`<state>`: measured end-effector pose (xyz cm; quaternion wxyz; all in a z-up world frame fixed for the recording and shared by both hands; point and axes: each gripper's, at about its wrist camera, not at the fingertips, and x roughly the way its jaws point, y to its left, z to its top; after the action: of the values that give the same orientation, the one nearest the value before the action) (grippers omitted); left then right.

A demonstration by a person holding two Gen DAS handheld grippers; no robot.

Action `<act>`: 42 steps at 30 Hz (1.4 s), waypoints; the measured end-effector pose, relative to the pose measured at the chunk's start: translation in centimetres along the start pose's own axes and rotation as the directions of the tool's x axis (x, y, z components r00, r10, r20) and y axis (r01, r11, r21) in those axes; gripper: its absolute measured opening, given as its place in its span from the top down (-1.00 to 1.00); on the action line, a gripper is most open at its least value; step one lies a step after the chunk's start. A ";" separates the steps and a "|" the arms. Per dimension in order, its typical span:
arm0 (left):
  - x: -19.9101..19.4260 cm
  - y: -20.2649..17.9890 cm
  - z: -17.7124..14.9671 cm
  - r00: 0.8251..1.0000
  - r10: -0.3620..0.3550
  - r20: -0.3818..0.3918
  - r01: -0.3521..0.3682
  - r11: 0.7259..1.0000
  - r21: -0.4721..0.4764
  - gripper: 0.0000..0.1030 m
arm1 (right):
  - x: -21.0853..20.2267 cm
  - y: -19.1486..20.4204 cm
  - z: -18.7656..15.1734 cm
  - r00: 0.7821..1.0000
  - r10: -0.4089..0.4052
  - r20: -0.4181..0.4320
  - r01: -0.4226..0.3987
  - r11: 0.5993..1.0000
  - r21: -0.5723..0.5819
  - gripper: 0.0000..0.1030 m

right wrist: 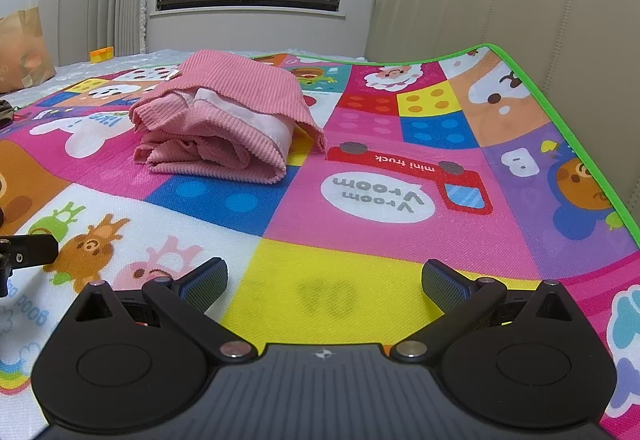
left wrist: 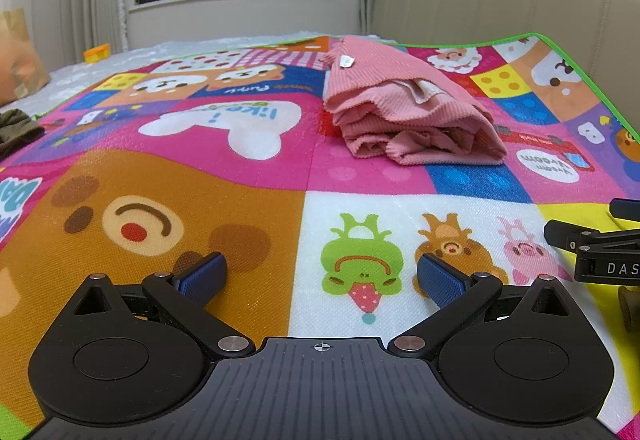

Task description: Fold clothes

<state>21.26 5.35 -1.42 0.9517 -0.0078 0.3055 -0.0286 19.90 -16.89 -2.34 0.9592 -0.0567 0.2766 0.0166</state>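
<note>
Colourful cartoon play mat covers the floor before a beige sofa and barred window. Left tool hovers low over the mat, spread wide, holding nothing. Ahead, well apart from both tools, a pink ribbed garment lies folded into a thick bundle, apparently finished. Right tool is likewise wide and empty.

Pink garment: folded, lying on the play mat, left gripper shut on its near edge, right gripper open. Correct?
Not quite. The left gripper is open, with its jaws spread over bare play mat, well short of the pink garment, as the left wrist view shows. The rest holds: the garment is folded on the mat and the right gripper is open.
</note>
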 end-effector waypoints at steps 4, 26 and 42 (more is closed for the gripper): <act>0.0 0.0 0.0 1.000 -0.001 0.000 0.001 1.000 -0.002 -1.00 | 0.0 -0.1 0.0 1.000 0.001 0.000 -0.001 1.000 0.000 -1.00; -0.1 -0.1 0.1 1.000 0.003 -0.013 -0.003 1.000 0.004 -1.00 | 0.0 0.1 0.0 1.000 -0.005 -0.003 0.005 1.000 -0.007 -1.00; 0.0 0.0 0.3 0.999 -0.007 -0.032 0.007 1.000 -0.001 -1.00 | -0.1 0.2 -0.1 1.000 0.001 0.004 -0.001 1.000 -0.001 -1.00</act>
<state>21.39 5.36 -1.18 0.9467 -0.0087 0.3205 -0.0318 19.75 -16.70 -2.35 0.9597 -0.0570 0.2748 0.0171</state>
